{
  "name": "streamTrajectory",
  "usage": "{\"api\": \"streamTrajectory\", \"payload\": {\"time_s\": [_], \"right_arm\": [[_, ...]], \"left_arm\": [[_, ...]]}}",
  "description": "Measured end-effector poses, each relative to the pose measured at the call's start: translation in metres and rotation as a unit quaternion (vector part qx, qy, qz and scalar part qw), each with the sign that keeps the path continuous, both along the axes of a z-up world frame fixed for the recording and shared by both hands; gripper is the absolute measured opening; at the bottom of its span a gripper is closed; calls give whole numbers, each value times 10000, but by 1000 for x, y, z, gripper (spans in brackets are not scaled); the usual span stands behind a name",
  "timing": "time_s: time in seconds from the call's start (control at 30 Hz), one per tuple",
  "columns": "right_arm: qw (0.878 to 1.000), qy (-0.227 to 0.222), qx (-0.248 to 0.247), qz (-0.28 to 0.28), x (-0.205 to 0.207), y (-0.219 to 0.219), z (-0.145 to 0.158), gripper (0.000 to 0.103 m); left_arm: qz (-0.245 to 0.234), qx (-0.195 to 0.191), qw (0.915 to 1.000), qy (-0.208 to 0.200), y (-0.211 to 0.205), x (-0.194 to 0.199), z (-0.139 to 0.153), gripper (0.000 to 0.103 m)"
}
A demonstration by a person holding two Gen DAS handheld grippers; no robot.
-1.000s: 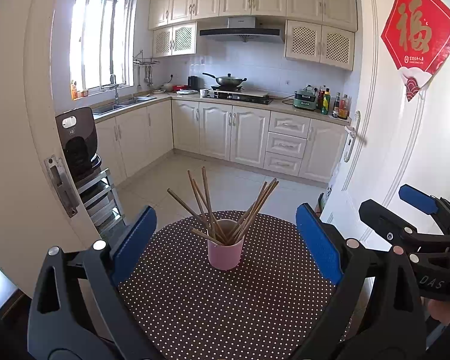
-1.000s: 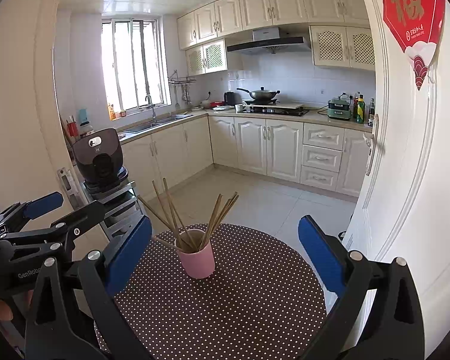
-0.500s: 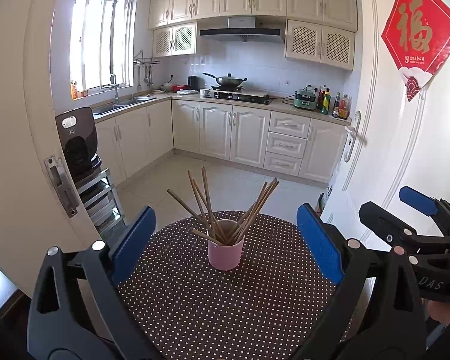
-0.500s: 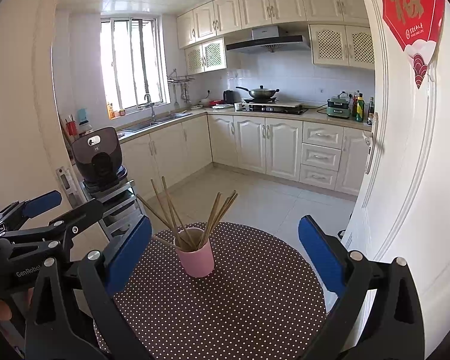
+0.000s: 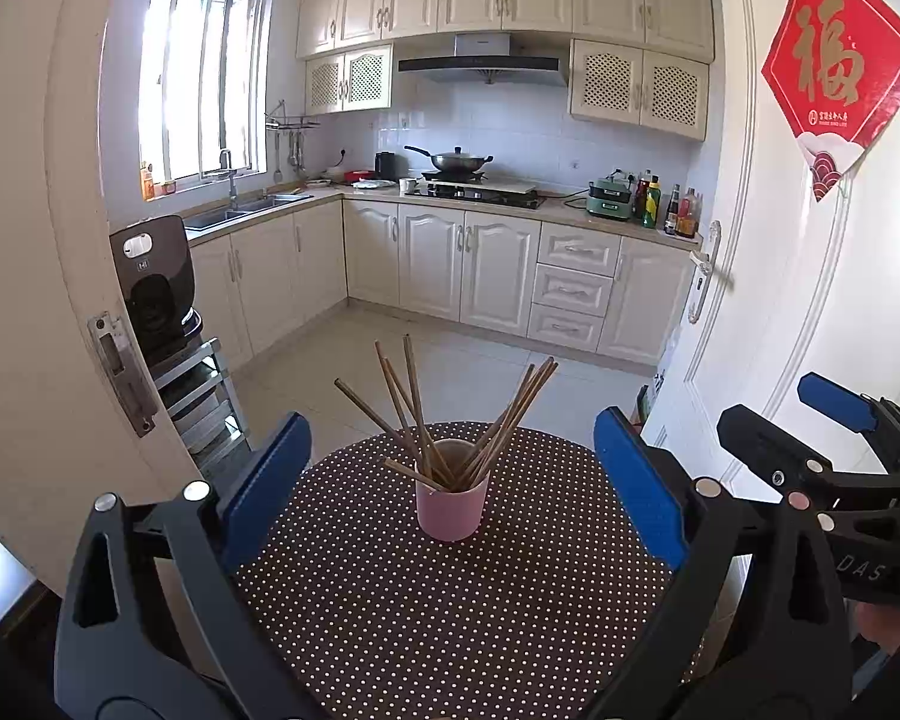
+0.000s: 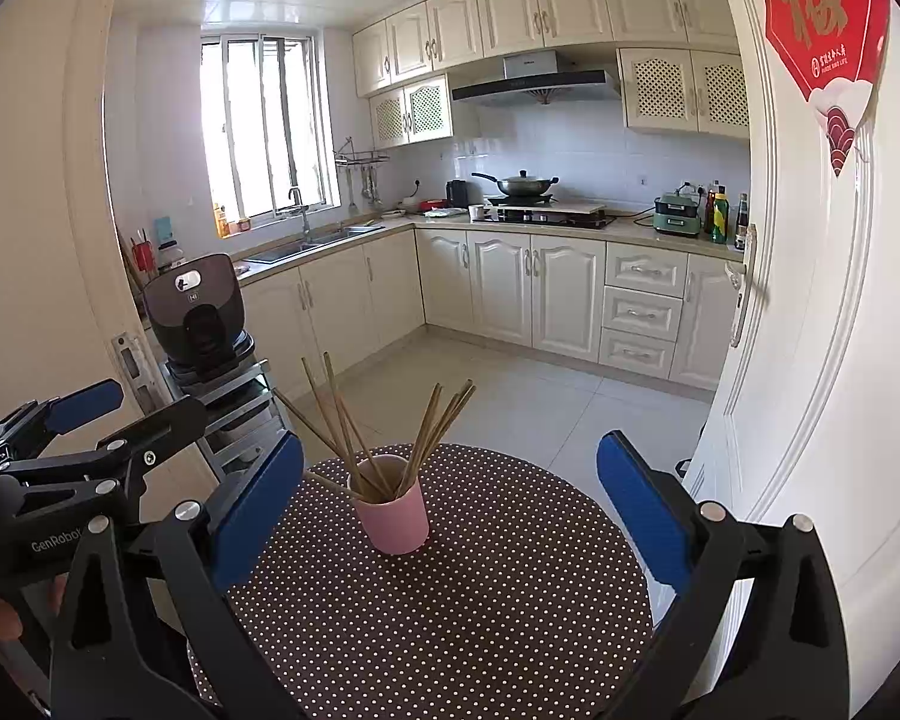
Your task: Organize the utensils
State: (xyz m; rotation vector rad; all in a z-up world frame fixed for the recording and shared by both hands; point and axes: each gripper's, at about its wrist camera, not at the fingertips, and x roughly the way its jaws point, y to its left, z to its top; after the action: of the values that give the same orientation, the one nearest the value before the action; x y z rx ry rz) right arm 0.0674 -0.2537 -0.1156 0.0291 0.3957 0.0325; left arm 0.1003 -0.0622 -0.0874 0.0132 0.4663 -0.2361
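A pink cup (image 5: 451, 507) stands upright on a round table with a brown polka-dot cloth (image 5: 426, 618). Several wooden chopsticks (image 5: 417, 420) stand in it, fanned out left and right. My left gripper (image 5: 450, 480) is open and empty, its blue pads either side of the cup, nearer to me. In the right wrist view the cup (image 6: 393, 516) with the chopsticks (image 6: 432, 432) sits left of centre. My right gripper (image 6: 450, 498) is open and empty, held back from the cup. Each gripper shows at the edge of the other's view.
A white door (image 5: 780, 300) with a handle stands just right of the table. A door frame (image 5: 60, 300) is at the left, with a dark appliance on a metal rack (image 5: 156, 294) behind it. Kitchen cabinets (image 5: 480, 264) line the far wall.
Almost nothing. The right gripper's view has shifted very slightly; the cup and chopsticks have not moved and both grippers stay open.
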Motion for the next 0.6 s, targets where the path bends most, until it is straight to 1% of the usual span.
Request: {"api": "streamTrajectory", "payload": {"time_s": [0.6], "right_arm": [[9999, 21, -4, -115, 2, -4, -3, 95]], "left_arm": [[-65, -22, 10000, 5, -7, 7, -1, 94]]}}
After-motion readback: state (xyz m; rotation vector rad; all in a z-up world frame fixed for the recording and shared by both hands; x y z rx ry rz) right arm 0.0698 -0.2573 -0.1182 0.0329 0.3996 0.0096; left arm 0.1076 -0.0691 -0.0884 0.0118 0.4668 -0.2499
